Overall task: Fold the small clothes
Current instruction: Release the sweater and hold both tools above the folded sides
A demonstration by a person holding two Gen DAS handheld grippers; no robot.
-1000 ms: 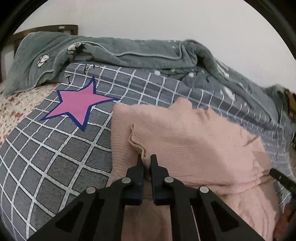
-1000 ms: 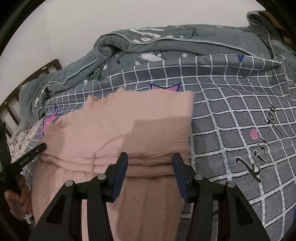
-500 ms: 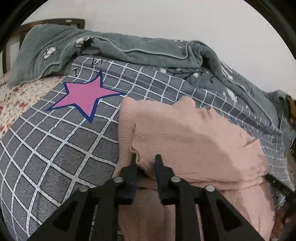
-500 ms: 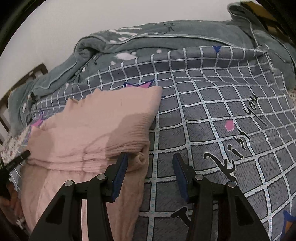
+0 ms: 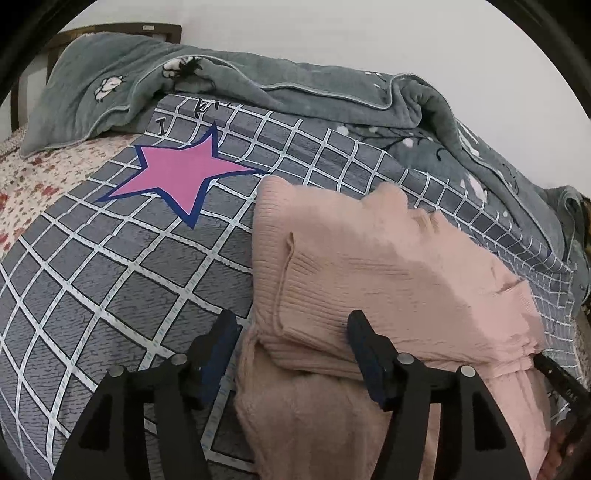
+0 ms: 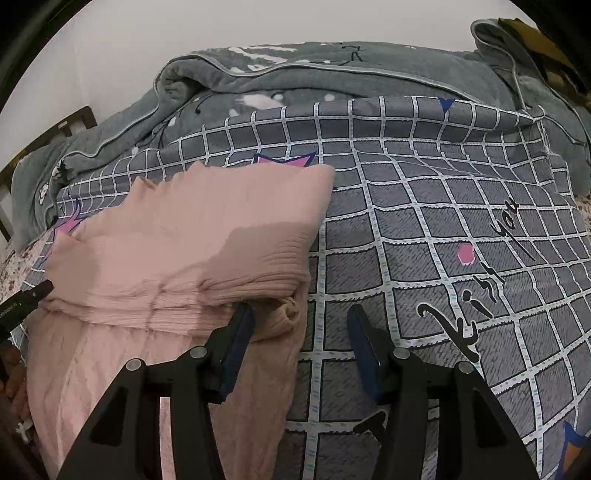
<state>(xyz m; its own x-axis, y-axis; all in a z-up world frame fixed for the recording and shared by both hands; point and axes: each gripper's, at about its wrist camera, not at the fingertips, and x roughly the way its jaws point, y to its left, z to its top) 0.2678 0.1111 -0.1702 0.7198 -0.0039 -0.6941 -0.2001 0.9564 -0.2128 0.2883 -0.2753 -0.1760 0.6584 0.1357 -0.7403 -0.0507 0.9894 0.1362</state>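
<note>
A floral sheet [image 5: 44, 173] shows at the far left of the bed, partly under a grey checked duvet cover [image 5: 110, 266] printed with a pink star [image 5: 177, 177]. A grey-green fleece blanket [image 5: 295, 88] lies bunched along the far edge of the bed against the white wall [image 5: 369, 33], with a dark wooden headboard [image 5: 110, 29] behind its left end.

The left gripper [image 5: 290, 343] hovers low over the near left corner of the pink knitted sweater [image 5: 369, 266], which lies on the duvet cover with its upper part folded back over the lower part. Its fingers are spreading apart; the folded edge sits between them, but neither pad presses on it.

In the right wrist view, the right gripper [image 6: 301, 334] sits at the sweater's right edge. Its fingers are likewise opening, at a middling width; the left finger [image 6: 240, 332] is just beside the rolled fold, while the right finger [image 6: 360, 336] is over bare duvet cover near black script lettering [image 6: 469, 306]. Nothing is gripped.

A small pink dot [image 6: 466, 253] lies further right, and the blanket continues along the back.
</note>
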